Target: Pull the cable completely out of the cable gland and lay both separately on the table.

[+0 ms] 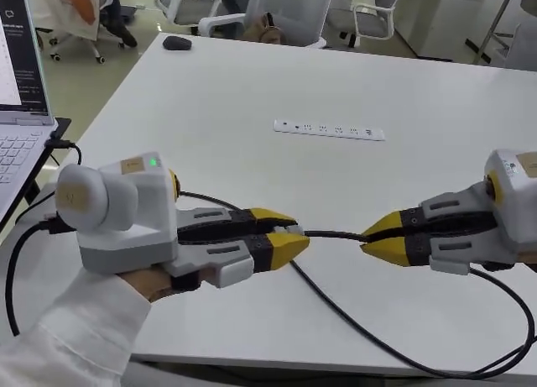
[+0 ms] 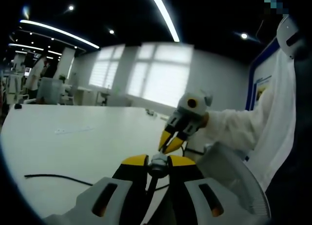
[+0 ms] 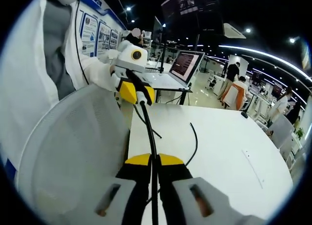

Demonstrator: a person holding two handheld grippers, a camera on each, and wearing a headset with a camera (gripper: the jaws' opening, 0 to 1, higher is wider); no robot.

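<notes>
Scene: white table (image 1: 252, 93) with a power strip (image 1: 329, 130) flat in the middle. Both grippers work on the person's side of the power strip, held up off the tabletop.
Left gripper (image 1: 300, 232): jaws clamped on the cable gland (image 2: 158, 160), near-left of the power strip. It serves as the anchor so the gland cannot follow the pull.
Right gripper (image 1: 364, 237): jaws pinched tight on the black cable (image 1: 336, 234), on the near side of the power strip, tips facing the left gripper. It grips close to the gland, likely to keep the pull in line with the bore.
Cable: a short straight stretch bridges the two grippers. It is threaded in the gland, not free.
Other black leads: slack on the table, nearer the person than the power strip. Cannot tell which, if any, belong to the task cable.
Stage: judged mid-pull. Nothing is separated and nothing is laid down yet.
Next move needs: left held fixed, right drawn straight away from it, with a regrip if more length remains inside.
Risk: the cable slips in the pinch, or the gland twists in the jaws.
Clutter: laptop (image 1: 17, 110) far left of the power strip and mouse (image 1: 176, 43) beyond it, both out of the way.
</notes>
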